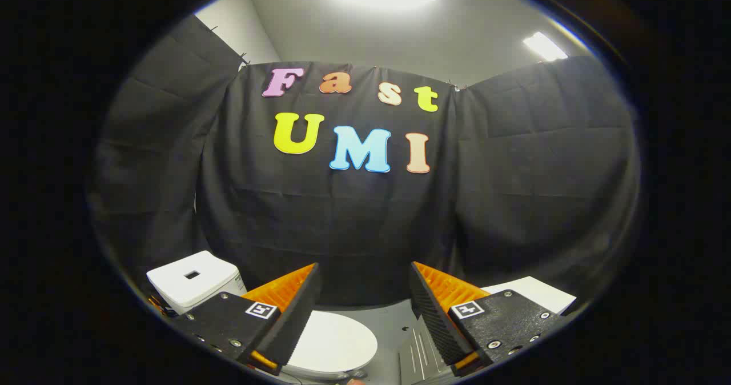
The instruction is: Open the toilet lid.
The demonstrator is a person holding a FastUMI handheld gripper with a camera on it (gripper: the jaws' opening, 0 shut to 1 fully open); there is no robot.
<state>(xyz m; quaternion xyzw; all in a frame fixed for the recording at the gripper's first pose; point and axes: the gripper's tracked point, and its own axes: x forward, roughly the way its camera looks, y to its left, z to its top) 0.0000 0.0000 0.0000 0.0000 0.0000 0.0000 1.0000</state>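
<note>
While the gripper (362,311) hangs with fingers apart above the shut toilet lid (337,345), drop down and hook its front edge

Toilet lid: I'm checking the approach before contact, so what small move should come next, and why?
Probably tip the gripper down and ease it toward the toilet lid. The jaws stand open with nothing between them, pointing mostly at the black cloth wall, while the lid lies shut below them, with the tank behind it. No finger touches the lid yet.
</note>
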